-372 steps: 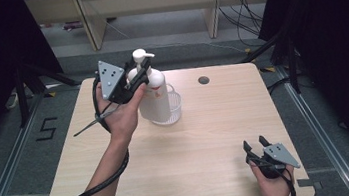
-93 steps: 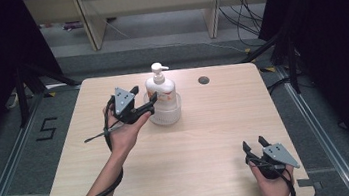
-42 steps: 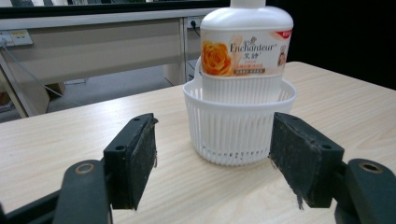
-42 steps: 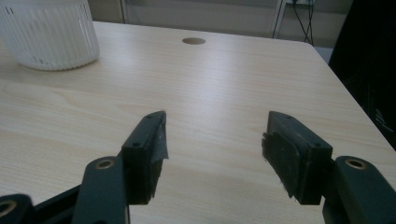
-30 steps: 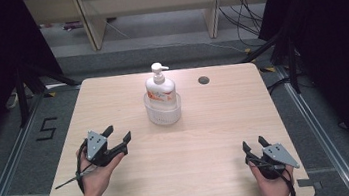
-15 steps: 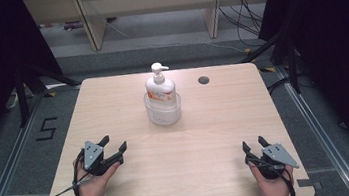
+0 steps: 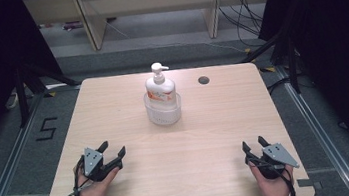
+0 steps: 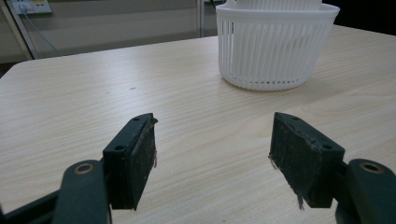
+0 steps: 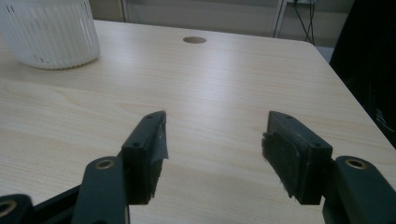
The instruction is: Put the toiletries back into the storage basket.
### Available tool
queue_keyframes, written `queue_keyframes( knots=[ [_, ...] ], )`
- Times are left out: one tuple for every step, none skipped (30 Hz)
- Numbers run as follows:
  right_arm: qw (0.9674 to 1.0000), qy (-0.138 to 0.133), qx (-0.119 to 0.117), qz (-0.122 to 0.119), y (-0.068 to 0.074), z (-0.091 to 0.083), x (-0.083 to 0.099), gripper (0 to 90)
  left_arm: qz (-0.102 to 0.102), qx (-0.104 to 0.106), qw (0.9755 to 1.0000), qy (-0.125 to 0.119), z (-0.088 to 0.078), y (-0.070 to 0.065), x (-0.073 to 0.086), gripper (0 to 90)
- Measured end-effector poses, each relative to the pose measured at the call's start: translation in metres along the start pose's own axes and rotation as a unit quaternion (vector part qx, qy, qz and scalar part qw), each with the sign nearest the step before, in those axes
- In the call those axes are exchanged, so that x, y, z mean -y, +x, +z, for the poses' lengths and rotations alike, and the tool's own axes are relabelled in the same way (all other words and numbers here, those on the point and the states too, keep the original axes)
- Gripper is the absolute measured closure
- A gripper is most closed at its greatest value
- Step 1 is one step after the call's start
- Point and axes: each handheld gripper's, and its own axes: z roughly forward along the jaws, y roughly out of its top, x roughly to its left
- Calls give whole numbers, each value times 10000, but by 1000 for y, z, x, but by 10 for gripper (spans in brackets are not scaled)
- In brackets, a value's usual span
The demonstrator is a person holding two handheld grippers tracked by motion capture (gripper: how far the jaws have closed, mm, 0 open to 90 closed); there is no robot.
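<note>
A white pump bottle (image 7: 160, 84) with an orange label stands upright inside a small white slotted basket (image 7: 164, 112) near the middle back of the wooden table (image 7: 208, 139). My left gripper (image 7: 112, 151) rests at the front left of the table, open, with nothing between its jaws; its own view has the basket (image 8: 275, 46) ahead to the right. My right gripper (image 7: 252, 145) rests at the front right, open and empty, and its view has the basket (image 9: 51, 32) far off to the left.
A round cable hole (image 7: 204, 80) pierces the table at the back right, also seen as the hole (image 9: 194, 40) from the right gripper. Shelving legs and cables stand on the floor beyond the far edge. Dark curtains flank both sides.
My left gripper let go of the bottle in the basket and drew back to the front left of the table, settling a little lower. The right gripper stayed still.
</note>
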Motion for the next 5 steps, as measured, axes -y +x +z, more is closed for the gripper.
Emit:
queue_keyframes(
  knots=[
    [10000, 0, 0, 0, 0, 0, 0, 397, 0, 0, 10000, 0, 0, 0, 0, 306],
    [10000, -49, 10, 10, 0, 2, 1, 396, 19, -18, 10000, 18, -1, 0, 0, 306],
    [10000, -49, 10, 10, 0, 2, 1, 396, 13, -22, 10000, 10, -1, 0, 0, 306],
    [10000, -29, -23, 42, 0, 2, 1, 396, 12, -28, 10000, -1, -1, -1, 0, 305],
    [10000, -11, -64, 69, 0, 2, 0, 396, 16, -33, 10000, -8, -1, -1, 0, 305]
  ],
)
